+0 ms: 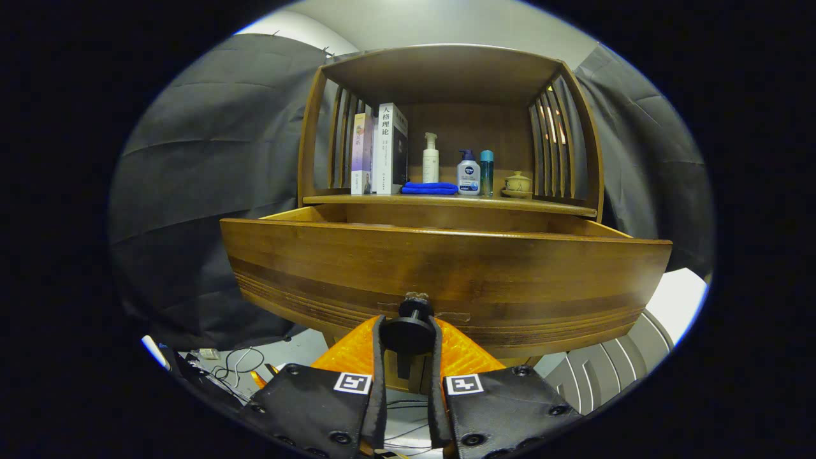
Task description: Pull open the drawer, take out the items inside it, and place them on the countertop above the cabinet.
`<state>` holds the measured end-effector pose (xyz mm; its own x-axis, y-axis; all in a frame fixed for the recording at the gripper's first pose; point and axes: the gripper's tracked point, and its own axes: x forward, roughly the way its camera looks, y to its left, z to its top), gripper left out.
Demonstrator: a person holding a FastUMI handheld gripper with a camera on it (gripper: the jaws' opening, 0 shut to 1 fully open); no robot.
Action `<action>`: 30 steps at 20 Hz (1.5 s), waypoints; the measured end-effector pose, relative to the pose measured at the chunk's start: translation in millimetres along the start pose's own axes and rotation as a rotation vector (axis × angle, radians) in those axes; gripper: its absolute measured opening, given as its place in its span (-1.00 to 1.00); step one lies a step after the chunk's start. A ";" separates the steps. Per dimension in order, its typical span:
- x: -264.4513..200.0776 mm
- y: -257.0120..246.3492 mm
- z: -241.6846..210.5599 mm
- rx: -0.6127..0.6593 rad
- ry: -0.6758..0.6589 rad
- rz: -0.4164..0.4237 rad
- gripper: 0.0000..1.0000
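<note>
A wooden cabinet stands ahead of me, and its drawer is pulled out toward me, its wide front panel close to the camera. A round dark knob juts from the middle of that panel. My gripper is shut on the knob, one finger pressing each side of it. The drawer's inside is hidden behind its front panel. Above the drawer runs the countertop, a wooden ledge under a hutch.
On the countertop stand two books, a folded blue cloth, a white pump bottle, a small pump bottle, a teal bottle and a small lidded cup. Cables lie on the floor at lower left.
</note>
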<state>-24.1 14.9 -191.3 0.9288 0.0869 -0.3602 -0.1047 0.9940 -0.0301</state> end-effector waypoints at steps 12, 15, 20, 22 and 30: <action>-38.8 17.3 -19.3 -0.001 0.027 0.054 -0.43; -41.1 17.8 -18.8 -0.018 0.023 0.058 -0.43; -45.1 13.7 -7.5 -0.014 -0.026 0.051 -0.06; -52.0 12.6 9.9 -0.027 -0.085 0.054 0.16; -61.1 11.1 102.4 -0.067 -0.246 0.071 0.96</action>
<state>-45.6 27.3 -74.2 0.9758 0.1780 -0.1266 -0.1886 0.9790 -0.0777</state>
